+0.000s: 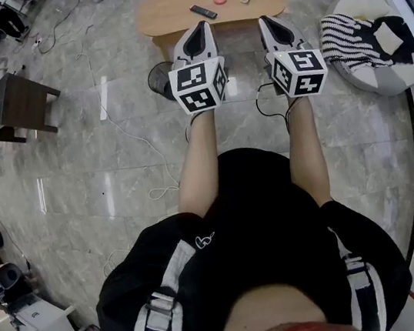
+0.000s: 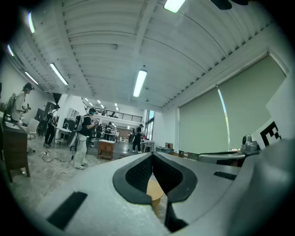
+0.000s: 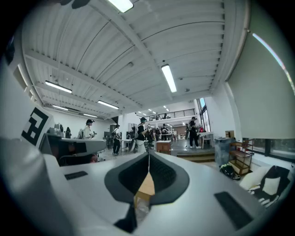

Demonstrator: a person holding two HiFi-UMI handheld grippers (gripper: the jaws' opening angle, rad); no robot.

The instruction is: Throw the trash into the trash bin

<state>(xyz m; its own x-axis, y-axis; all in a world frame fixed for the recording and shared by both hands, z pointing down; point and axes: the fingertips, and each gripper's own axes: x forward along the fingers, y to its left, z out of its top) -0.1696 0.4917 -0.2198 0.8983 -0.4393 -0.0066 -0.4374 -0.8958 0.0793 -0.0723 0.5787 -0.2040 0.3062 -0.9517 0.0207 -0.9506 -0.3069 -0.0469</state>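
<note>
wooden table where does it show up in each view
Head view: wooden table at top centre, past both pairs of jaws.
Left gripper view: wooden table is a tan sliver low centre, in the gap beneath the jaw tips.
Right gripper view: wooden table likewise, low centre.
Shared landmark: grey stone floor.

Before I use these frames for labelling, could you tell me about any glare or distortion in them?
Head view: even light, streaks of glare on the glossy floor. Left gripper view: strong fisheye bends the ceiling, corners go dark, the strip light is bright white. Right gripper view: the same bending and dark corners, its own strip light glaring.
</note>
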